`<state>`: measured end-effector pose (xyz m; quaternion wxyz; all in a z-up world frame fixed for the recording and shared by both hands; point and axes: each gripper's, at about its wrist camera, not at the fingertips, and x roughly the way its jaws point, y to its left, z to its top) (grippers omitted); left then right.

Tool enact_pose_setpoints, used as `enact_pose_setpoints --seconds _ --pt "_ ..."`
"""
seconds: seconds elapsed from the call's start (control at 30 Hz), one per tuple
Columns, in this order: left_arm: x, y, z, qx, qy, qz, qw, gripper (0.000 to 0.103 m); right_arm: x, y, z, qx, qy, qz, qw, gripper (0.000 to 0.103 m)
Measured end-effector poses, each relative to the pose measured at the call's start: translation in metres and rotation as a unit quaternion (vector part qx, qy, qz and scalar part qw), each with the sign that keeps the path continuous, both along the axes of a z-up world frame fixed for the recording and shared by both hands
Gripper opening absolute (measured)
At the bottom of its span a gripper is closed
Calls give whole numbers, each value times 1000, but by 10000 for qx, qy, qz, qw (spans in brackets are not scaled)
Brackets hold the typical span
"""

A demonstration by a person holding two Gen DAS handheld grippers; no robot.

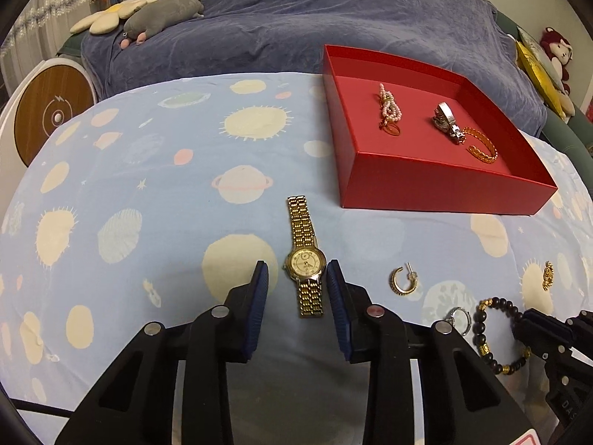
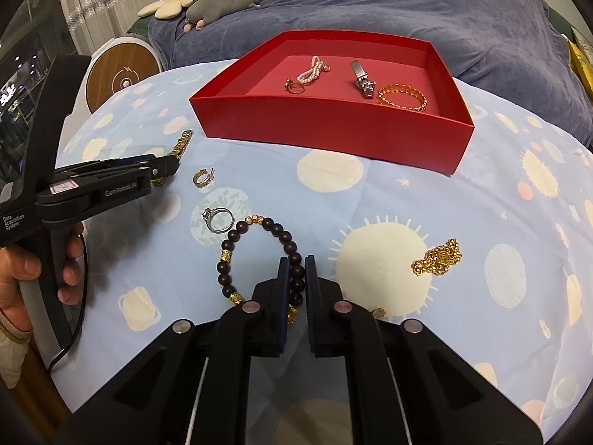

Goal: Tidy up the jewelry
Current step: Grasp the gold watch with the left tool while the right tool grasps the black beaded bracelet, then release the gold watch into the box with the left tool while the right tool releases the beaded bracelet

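A gold watch (image 1: 306,259) lies flat on the blue planet-print cloth. My left gripper (image 1: 297,273) is open, its fingers on either side of the watch face. My right gripper (image 2: 296,270) is shut on the dark bead bracelet (image 2: 255,256), which rests on the cloth. A red box (image 2: 333,129) behind holds a pink pearl piece (image 2: 311,70), a gold ring (image 2: 294,87), a silver watch (image 2: 361,76) and a gold chain bangle (image 2: 402,98). The bracelet (image 1: 496,330) and right gripper also show in the left wrist view.
Loose on the cloth: a gold hoop earring (image 2: 203,178), a silver ring (image 2: 218,218) and a gold chain clump (image 2: 437,257). A bed with a blue cover (image 2: 370,0) lies behind the table. A round white-and-wood device (image 2: 118,74) stands at the left.
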<state>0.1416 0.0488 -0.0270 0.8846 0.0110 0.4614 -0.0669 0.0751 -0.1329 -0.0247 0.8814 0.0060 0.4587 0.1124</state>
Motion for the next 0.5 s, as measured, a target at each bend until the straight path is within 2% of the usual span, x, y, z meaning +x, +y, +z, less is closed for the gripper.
enact_pose_setpoints --seconds 0.1,0.2,0.33,0.43,0.47,0.5 --pt "-1 -2 0 25 5 17 10000 32 0 0 -1 14 20 -10 10000 7" --pt "4 -9 0 15 8 -3 10000 42 1 1 -1 22 31 -7 10000 7" --pt "10 -17 -2 170 -92 -29 9998 42 2 2 -2 22 39 5 10000 7" --pt "11 -22 -2 274 -168 -76 9995 29 1 3 -2 24 34 18 10000 7" --pt "11 -22 -2 278 -178 -95 9994 22 1 3 -2 15 30 13 10000 7" --pt "12 -22 -1 264 -175 -115 9994 21 1 3 -2 16 27 14 10000 7"
